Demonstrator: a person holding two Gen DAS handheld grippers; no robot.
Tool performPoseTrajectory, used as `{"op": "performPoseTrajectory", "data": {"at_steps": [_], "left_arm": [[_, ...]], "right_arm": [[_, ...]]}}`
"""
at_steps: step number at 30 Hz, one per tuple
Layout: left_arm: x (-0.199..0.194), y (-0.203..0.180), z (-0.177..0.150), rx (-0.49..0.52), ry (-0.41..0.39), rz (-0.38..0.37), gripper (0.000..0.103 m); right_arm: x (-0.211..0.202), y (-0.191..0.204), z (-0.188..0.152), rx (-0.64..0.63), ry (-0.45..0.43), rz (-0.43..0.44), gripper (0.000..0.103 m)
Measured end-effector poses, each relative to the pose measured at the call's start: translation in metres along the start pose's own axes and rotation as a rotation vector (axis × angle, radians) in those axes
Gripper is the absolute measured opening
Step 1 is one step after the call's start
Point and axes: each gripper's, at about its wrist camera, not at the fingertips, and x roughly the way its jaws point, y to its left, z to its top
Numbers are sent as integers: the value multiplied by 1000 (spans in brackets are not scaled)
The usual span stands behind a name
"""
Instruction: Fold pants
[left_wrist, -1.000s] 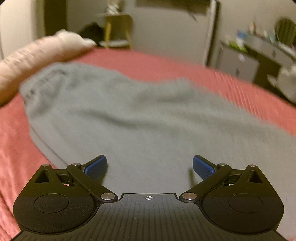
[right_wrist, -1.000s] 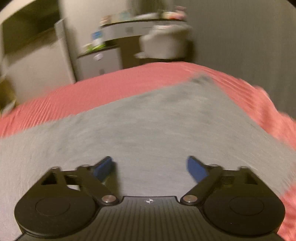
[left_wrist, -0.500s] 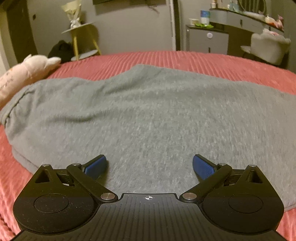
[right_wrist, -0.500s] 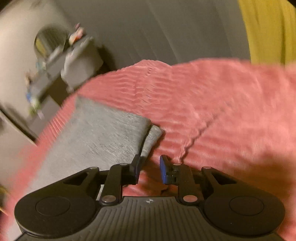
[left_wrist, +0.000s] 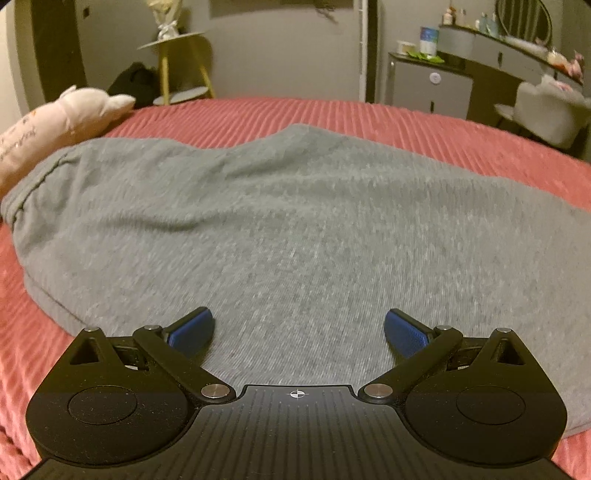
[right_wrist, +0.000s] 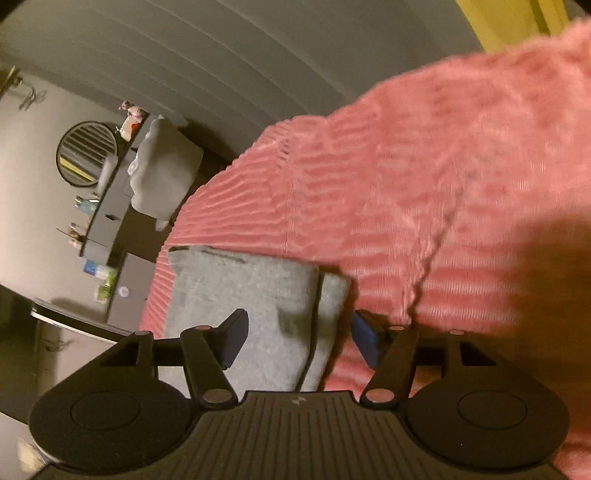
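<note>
The grey pants (left_wrist: 295, 229) lie spread flat across the bed's pink ribbed cover (left_wrist: 332, 114), waistband end toward the left of the left wrist view, where it lies near a pale pink plush toy (left_wrist: 62, 118). In the right wrist view the leg cuffs (right_wrist: 258, 295) lie stacked one on the other, the lower cuff showing past the upper one's edge. The left hand-held gripper (left_wrist: 299, 332) hangs over the middle of the cloth with its blue pads (left_wrist: 192, 332) spread wide, nothing pinched between them. The right hand-held gripper (right_wrist: 295, 336) is rolled sideways at the cuff end; its jaws are opening, with the cuff edge lying between them and the pads not pressing on it. Beyond the bed stand a yellow-legged side table (left_wrist: 177, 66), a grey cabinet (left_wrist: 428, 85) and a dresser with a round mirror (right_wrist: 86, 153).
</note>
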Motion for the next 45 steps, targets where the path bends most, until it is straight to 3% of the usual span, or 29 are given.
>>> {"op": "performPoseTrajectory", "data": {"at_steps": [3, 4, 5, 7, 10, 13, 15, 17, 18, 19, 20, 21, 26, 30, 34, 37, 39, 42, 45], "left_arm": [[1, -1, 0, 11, -4, 3, 103], [1, -1, 0, 11, -4, 4, 103], [1, 0, 0, 9, -4, 3, 103], [2, 0, 0, 8, -4, 3, 103], [2, 0, 0, 11, -4, 7, 103], [3, -2, 0, 20, -6, 12, 103], [3, -1, 0, 21, -7, 13, 103], [2, -1, 0, 18, -6, 12, 103], [2, -1, 0, 15, -5, 12, 103], [2, 0, 0, 12, -4, 12, 103], [1, 0, 1, 6, -7, 13, 103], [0, 1, 1, 1, -10, 13, 103], [-19, 9, 5, -5, -54, 14, 103], [-47, 27, 13, 2, -76, 73, 103], [-60, 56, 10, -89, -68, 95, 103], [-51, 76, 9, -217, -21, 65, 103], [-42, 86, 8, -303, 0, 46, 103], [-42, 93, 7, -340, -29, 53, 103], [-46, 94, 5, -341, -44, 30, 103]], "right_arm": [[9, 4, 2, -49, 18, -6, 60], [11, 4, 3, -61, 17, -6, 53], [10, 5, 4, -76, 11, -1, 36], [1, 8, 3, -115, 4, 1, 17], [0, 13, 5, -155, 3, 25, 17], [-1, 16, 7, -171, 10, 49, 26], [3, 17, 9, -161, 28, 53, 39], [10, 19, 11, -162, 46, 44, 40], [13, 20, 12, -165, 54, 43, 40], [13, 21, 10, -176, 54, 42, 33], [13, 24, 10, -198, 53, 33, 19], [12, 27, 9, -222, 46, 22, 15], [0, 44, 6, -328, 19, 11, 14], [-11, 68, 3, -427, -7, -9, 14], [-20, 101, -10, -563, -36, -37, 13], [-31, 139, -32, -695, -55, -8, 12], [-44, 174, -59, -815, -58, 71, 12], [-65, 226, -124, -1037, -5, 242, 12], [-80, 253, -202, -1221, 96, 396, 12]]}}
